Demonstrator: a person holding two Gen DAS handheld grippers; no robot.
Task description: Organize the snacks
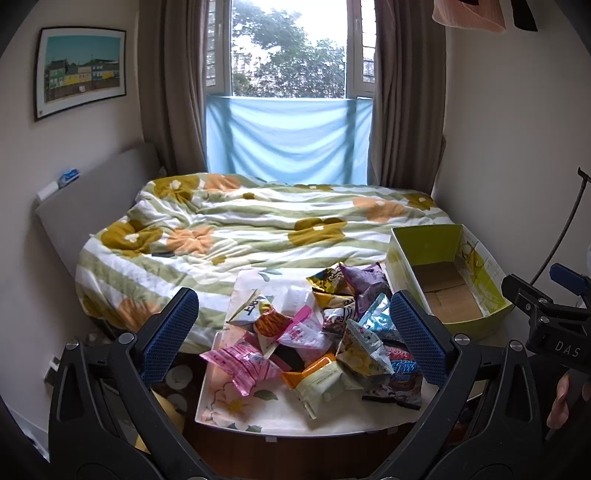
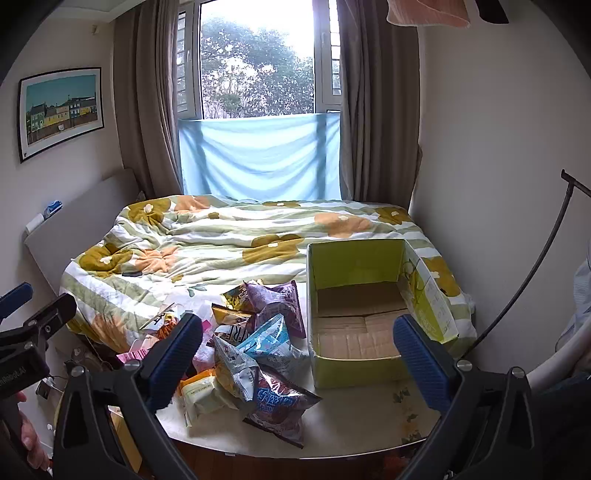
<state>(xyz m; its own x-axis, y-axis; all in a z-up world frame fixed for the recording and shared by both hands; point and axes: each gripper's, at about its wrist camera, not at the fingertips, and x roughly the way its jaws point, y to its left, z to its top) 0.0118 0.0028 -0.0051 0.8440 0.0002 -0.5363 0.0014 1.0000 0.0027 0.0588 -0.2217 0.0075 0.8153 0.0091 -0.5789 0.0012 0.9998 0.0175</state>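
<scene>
Ahead of me: bed under flowered green-striped quilt, grey headboard left. Window beyond, daylight, trees outside, brown curtains, blue cloth below. Framed picture on left wall.

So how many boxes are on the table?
1. The green box stands open and empty at the table's right end, beside the snack pile. Nothing suggests another, though the table's edges are partly hidden.

Pink cloth cut off by top edge, upper right. Lower snack packets in the pile mostly buried; print unreadable. Person's hand at right edge only partly visible. Box near-right corner hidden behind blue finger pad.
</scene>
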